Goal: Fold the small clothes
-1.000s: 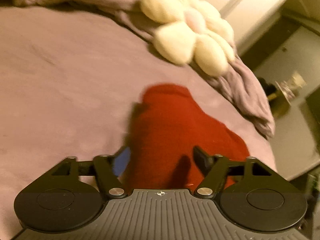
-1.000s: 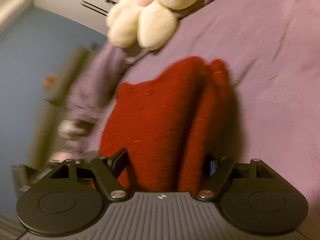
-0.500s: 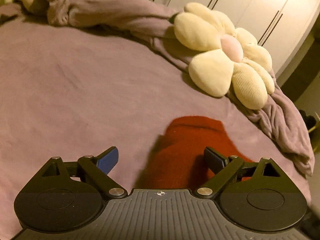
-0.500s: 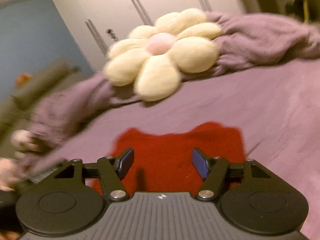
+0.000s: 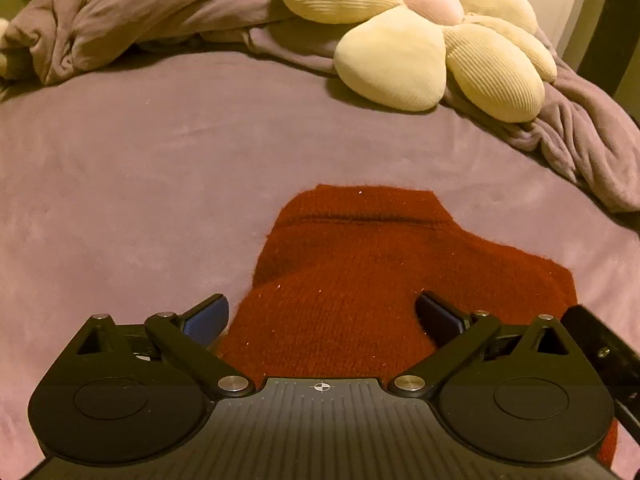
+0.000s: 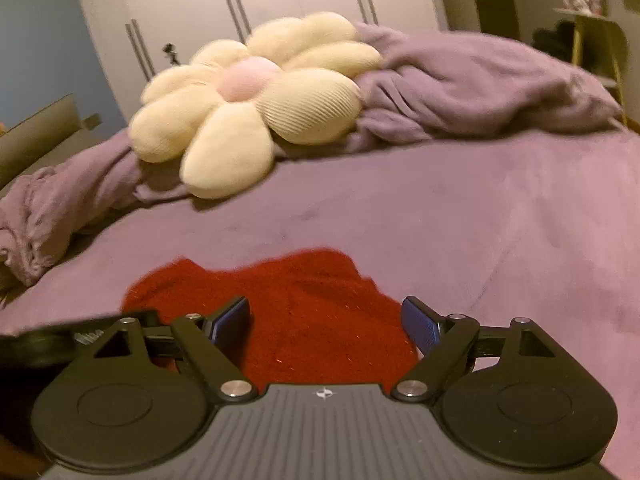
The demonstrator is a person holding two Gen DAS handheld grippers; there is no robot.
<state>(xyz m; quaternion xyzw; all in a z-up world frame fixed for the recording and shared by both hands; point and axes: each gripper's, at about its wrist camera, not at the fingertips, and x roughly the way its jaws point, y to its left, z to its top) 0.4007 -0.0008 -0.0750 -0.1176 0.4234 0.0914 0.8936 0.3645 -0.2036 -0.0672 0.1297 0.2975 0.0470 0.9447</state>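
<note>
Both tongs, left tongs (image 5: 322,314) and right tongs (image 6: 326,320), are hovering spread apart, gripping nothing. The red knit garment (image 5: 360,272) is lying on the purple bed (image 5: 120,168), apparently part-folded. Next likely: pinching an edge and folding it over, keeping layers aligned.

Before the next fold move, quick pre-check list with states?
1. Left gripper jaws open: ok.
2. Right gripper jaws open: ok.
3. Red knit garment lying on the purple bedspread, in neither jaws: ok.
4. Garment flat: not ok, a fold ridge crosses it.
5. Flower pillow apart from the garment: ok.
6. Garment's near edge visible: cannot tell, hidden under both grippers.
</note>
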